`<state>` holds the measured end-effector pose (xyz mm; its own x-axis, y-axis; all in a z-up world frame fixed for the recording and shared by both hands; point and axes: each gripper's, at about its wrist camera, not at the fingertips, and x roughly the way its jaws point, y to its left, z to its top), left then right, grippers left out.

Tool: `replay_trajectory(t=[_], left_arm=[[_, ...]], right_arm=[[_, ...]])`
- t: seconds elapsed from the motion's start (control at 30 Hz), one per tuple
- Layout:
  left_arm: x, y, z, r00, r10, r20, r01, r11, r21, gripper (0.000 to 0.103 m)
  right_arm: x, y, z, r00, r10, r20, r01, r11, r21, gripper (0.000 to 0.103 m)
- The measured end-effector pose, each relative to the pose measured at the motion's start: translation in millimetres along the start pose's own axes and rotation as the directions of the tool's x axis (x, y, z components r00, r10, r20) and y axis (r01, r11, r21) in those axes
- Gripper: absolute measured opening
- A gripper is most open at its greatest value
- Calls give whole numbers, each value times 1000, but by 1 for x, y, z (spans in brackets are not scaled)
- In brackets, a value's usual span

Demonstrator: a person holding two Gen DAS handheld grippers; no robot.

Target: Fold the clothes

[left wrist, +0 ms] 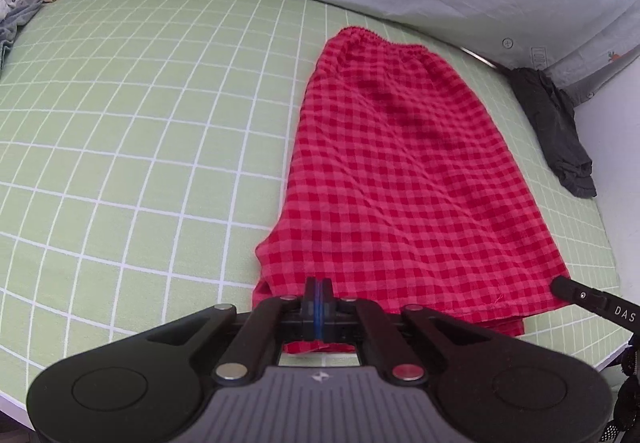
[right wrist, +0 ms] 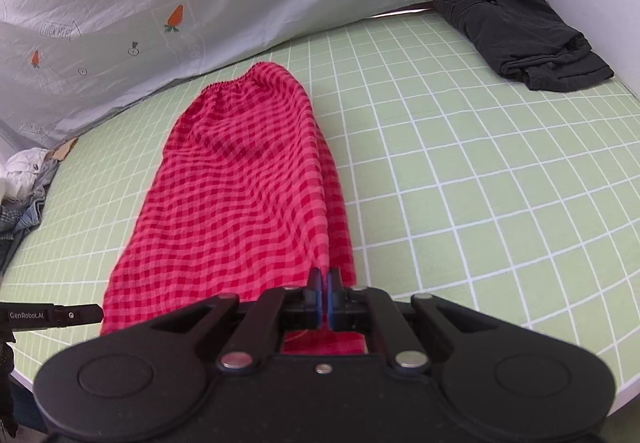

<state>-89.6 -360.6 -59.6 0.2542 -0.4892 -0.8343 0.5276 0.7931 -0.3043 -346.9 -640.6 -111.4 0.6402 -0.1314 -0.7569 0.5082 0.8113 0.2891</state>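
Observation:
Red checked shorts [left wrist: 400, 171] lie lengthwise on the green grid mat [left wrist: 140, 123], elastic waistband at the far end. My left gripper [left wrist: 318, 289] is shut on the near hem at its left corner. In the right wrist view the same shorts [right wrist: 240, 195] run away from me, and my right gripper [right wrist: 323, 283] is shut on the hem's right corner. The near hem is lifted a little off the mat at both corners. The right gripper's tip [left wrist: 560, 285] shows at the right edge of the left wrist view; the left gripper's tip [right wrist: 80, 313] shows at the left edge of the right wrist view.
A folded dark garment [right wrist: 520, 35] lies at the mat's far right corner. A heap of pale and denim clothes [right wrist: 24, 187] sits at the far left. A grey carrot-print sheet [right wrist: 200, 3] rises behind the mat. The mat's near edge [right wrist: 624, 387] is close below me.

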Motion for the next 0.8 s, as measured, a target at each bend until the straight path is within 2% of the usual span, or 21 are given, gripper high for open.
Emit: replay_trajectory(t=[0.1,0.17,0.2,0.27,0.33,0.4,0.43,0.6,0.8], left_arm=[[-3,14,2,999,47,4,-47,998,-28,0],[10,24,-2,995,93,-40,-95,995,-42,0],[18,27,-2,992,95,-78,-98,994,-40,0],[26,28,-3,990,91,-110,-96,994,-41,13],[29,25,-3,990,86,-116,-89,996,-18,45],[31,20,-2,991,82,-109,-83,997,-1,57],[34,18,-1,991,80,-110,-80,997,4,61],[50,7,-3,986,93,-139,-86,995,57,61],[60,-8,-11,982,130,-139,-108,982,155,61]], right_arm=[[-1,-5,-9,999,-2,-32,4,999,48,3],[11,-12,-17,996,-24,-84,31,996,79,3],[19,-14,-21,992,-46,-116,56,995,88,5],[30,-18,-25,985,-78,-153,94,991,96,13],[33,-17,-25,986,-89,-141,103,990,92,33],[34,-14,-20,989,-91,-113,99,992,75,47],[38,-11,-18,988,-97,-118,104,993,54,51],[58,3,-18,979,-127,-158,124,992,-29,53],[62,15,-22,974,-161,-157,146,984,-104,58]])
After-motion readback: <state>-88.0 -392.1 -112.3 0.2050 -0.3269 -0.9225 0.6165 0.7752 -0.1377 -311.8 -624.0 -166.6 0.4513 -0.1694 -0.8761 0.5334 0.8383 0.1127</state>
